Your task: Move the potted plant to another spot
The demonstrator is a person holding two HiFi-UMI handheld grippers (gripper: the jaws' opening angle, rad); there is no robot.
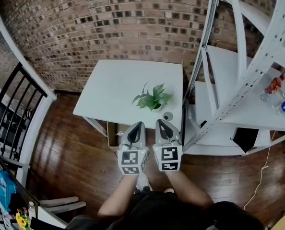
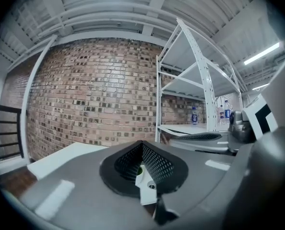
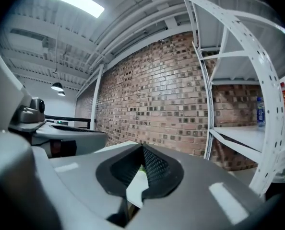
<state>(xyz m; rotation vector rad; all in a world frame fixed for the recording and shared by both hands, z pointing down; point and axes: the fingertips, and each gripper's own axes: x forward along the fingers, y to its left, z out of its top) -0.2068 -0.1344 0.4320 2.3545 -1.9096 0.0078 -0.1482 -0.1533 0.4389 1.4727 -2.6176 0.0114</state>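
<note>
The potted plant (image 1: 152,99), with green leaves that hide its pot, stands on the white table (image 1: 113,90) near the front right corner. A small grey round thing (image 1: 167,115) sits just in front of it. Both grippers hang side by side over the table's front edge, short of the plant and pointing toward it. My left gripper (image 1: 138,124) (image 2: 142,145) has its jaws pressed together with nothing held. My right gripper (image 1: 160,122) (image 3: 142,150) is likewise shut and empty. Through the slit of each pair of jaws only a sliver of green shows.
White metal shelving (image 1: 238,71) rises right of the table, with bottles (image 1: 276,86) on a shelf and a black thing (image 1: 244,139) lower down. A brick wall (image 1: 109,23) lies behind. A black railing (image 1: 8,114) stands at the left, over a wooden floor (image 1: 70,147).
</note>
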